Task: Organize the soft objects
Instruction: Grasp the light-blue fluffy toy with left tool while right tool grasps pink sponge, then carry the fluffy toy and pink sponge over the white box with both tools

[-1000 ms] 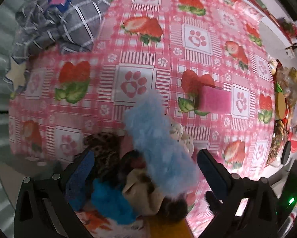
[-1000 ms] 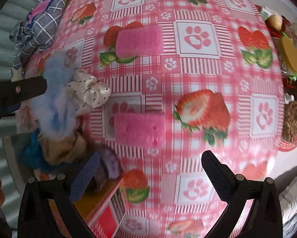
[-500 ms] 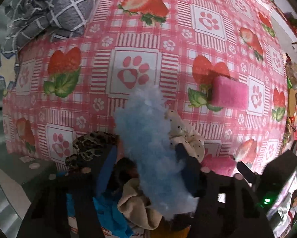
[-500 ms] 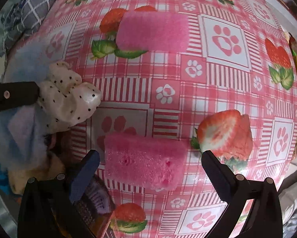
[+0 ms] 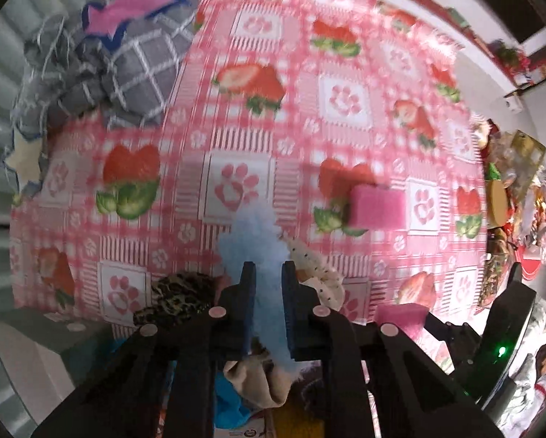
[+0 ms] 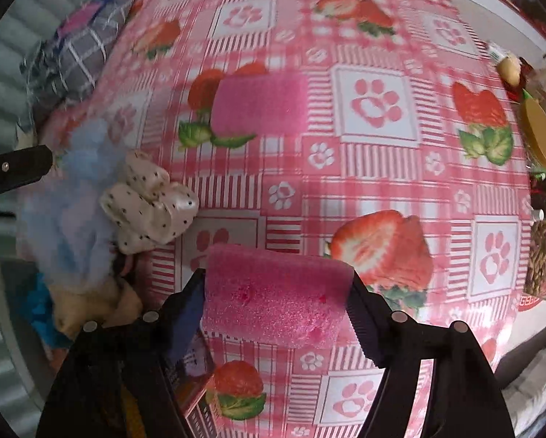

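On the strawberry-and-paw tablecloth point(image 5: 243, 138), a grey plaid cloth point(image 5: 134, 73) lies bunched at the far left corner. Near my edge, my left tongs point(image 5: 265, 292) are pressed together on the fluffy blue scrunchie point(image 5: 254, 241), just beside the polka-dot scrunchie point(image 6: 148, 208). My right tongs point(image 6: 276, 292) are closing, pads touching the ends of the near pink sponge point(image 6: 276, 292); a second pink sponge point(image 6: 258, 104) lies farther off.

Right gripper point(image 6: 276, 301) closing, pads seemingly touching near pink sponge point(image 6: 274, 301); second sponge point(image 6: 260, 106) beyond.
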Available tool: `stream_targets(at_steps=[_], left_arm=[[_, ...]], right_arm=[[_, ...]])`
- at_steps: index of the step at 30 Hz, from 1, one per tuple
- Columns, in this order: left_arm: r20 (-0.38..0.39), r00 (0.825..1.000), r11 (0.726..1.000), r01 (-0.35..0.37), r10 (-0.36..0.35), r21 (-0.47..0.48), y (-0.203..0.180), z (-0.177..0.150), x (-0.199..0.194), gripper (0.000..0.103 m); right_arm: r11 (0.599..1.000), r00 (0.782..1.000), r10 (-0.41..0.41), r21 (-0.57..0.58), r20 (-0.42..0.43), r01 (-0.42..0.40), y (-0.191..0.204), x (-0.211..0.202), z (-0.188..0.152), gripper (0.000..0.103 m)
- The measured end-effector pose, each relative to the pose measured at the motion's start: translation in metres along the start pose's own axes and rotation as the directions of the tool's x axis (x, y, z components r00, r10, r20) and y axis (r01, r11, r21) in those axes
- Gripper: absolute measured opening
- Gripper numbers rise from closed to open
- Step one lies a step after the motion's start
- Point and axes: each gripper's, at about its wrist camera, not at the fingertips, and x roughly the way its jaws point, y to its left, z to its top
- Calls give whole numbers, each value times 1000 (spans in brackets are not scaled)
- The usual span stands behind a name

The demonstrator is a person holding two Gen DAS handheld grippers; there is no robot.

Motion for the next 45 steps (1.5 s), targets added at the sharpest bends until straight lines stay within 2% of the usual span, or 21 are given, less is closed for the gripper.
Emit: stream_targets(at_steps=[3, 4, 5, 6, 8, 10, 15, 19, 20, 21, 22, 23, 25, 29, 31, 38, 45], left_arm=[[12, 1000, 1000, -22, 21, 21, -7, 1, 0, 16], [-4, 1000, 1000, -16, 16, 7, -7, 3, 6, 16], [-31, 1000, 1000, -3, 2, -20, -3, 3, 10, 21], [-53, 999, 999, 8, -11, -44, 0, 1, 13, 28], [-83, 996, 995, 24, -32, -97, 3, -2, 17, 70], [-85, 996, 993, 18, -28, -115, 6, -5, 20, 74], [-172, 985, 994, -31, 13, -103, 7, -5, 45, 74], [-239, 970, 991, 11, -42, -130, 9, -5, 69, 72], [-256, 965, 992, 32, -62, -121, 7, -6, 74, 53], [-268, 961, 993, 42, -70, -108, 4, -7, 77, 39], [-272, 960, 994, 38, -64, -99, 2, -8, 78, 31], [-258, 964, 995, 44, -67, -90, 0, -9, 76, 26], [-214, 974, 996, 56, -69, -69, -2, -13, 67, 23], [-87, 995, 999, 48, -49, -18, -7, -16, 31, 23], [-32, 998, 999, 50, -50, 9, -9, -14, 13, 23], [79, 995, 992, 52, -61, 113, -34, -24, -31, 23], [113, 988, 967, 79, -108, 241, -78, -47, -52, 23]], right_arm=[[1000, 1000, 19, 20, 1, -19, -5, -10, 5, 74], [999, 1000, 31, 19, 0, -31, -6, -5, 0, 74], [999, 999, 36, 17, -1, -36, -12, -10, -7, 74], [999, 999, 42, 14, 0, -42, -21, -7, -17, 74], [998, 999, 54, 11, 0, -54, -32, -8, -29, 74], [998, 998, 62, 10, -2, -62, -32, -11, -37, 74], [997, 997, 78, 13, -10, -78, -35, -12, -48, 74], [996, 996, 84, 15, -10, -84, -35, -16, -51, 74], [996, 996, 84, 13, -10, -84, -35, -18, -52, 74], [996, 996, 85, 13, -12, -85, -36, -18, -53, 74], [996, 996, 90, 16, -14, -90, -37, -19, -55, 74], [995, 995, 95, 20, -15, -94, -38, -21, -56, 74], [994, 995, 103, 28, -14, -102, -41, -24, -59, 74], [993, 993, 114, 39, 12, -115, -46, -39, -64, 74], [992, 993, 120, 48, 22, -121, -49, -47, -67, 74], [988, 992, 119, 90, 28, -121, -62, -68, -81, 74], [983, 994, 103, 148, 35, -107, -73, -83, -98, 74]])
